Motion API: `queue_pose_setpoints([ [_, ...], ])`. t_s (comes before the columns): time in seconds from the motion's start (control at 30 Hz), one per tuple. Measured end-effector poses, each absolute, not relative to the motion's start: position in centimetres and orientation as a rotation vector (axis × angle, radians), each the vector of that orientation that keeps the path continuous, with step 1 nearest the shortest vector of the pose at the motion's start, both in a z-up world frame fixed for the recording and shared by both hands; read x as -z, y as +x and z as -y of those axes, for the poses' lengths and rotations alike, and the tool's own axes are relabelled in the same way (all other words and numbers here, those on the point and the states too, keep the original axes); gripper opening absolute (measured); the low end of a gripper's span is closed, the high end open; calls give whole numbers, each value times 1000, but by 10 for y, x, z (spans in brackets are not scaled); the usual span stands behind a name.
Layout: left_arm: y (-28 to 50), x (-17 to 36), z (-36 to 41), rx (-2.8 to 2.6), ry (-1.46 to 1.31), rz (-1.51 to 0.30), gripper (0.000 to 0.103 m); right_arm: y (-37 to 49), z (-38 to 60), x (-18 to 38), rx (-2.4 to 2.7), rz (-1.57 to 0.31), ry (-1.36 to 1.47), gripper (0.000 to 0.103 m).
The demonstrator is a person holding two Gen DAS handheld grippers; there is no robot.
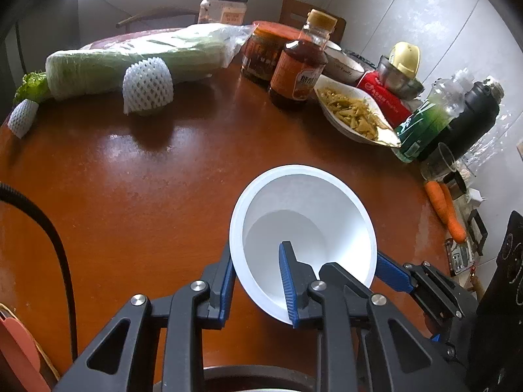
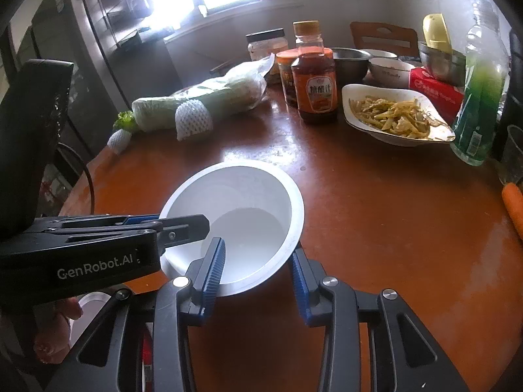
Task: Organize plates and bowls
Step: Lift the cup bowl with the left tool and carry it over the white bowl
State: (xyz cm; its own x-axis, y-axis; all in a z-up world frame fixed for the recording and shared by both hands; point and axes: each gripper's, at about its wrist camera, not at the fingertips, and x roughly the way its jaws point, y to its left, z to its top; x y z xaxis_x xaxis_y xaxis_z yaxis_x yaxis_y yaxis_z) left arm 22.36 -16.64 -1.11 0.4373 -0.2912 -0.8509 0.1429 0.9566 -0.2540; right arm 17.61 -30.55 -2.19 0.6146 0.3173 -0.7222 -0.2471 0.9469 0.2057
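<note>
A white bowl point(image 1: 304, 202) point(image 2: 235, 196) sits tilted on the brown round table point(image 1: 147, 196) point(image 2: 376, 228). My left gripper point(image 1: 256, 248) point(image 2: 206, 222) is shut on the bowl's near-left rim, one blue pad outside the wall and one inside. The right wrist view shows it side-on, its jaws close together over the rim. My right gripper point(image 2: 258, 246) straddles the near-right rim. Its left finger point(image 2: 212, 261) is inside the bowl and its right finger point(image 2: 297, 268) point(image 1: 390, 269) is against the outside. A wide gap still shows between its pads.
Behind the bowl are a bagged cabbage point(image 1: 130, 62), a foam-netted fruit point(image 1: 147, 86), a sauce bottle point(image 1: 299, 68) point(image 2: 313, 78) and a white dish of shredded vegetables point(image 1: 353, 114) point(image 2: 392, 114). A green bottle point(image 2: 480, 98), carrots point(image 1: 444, 209) and steel bowls point(image 2: 349, 60) crowd the right. A black cable point(image 1: 49, 228) is on the left.
</note>
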Motion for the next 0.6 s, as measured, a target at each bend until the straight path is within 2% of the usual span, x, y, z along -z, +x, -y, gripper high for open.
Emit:
queue_pose_setpoints([
  [0.6,183,-39,147,263,-152,-950,27,144,288,-21,-351,-745,46,40],
])
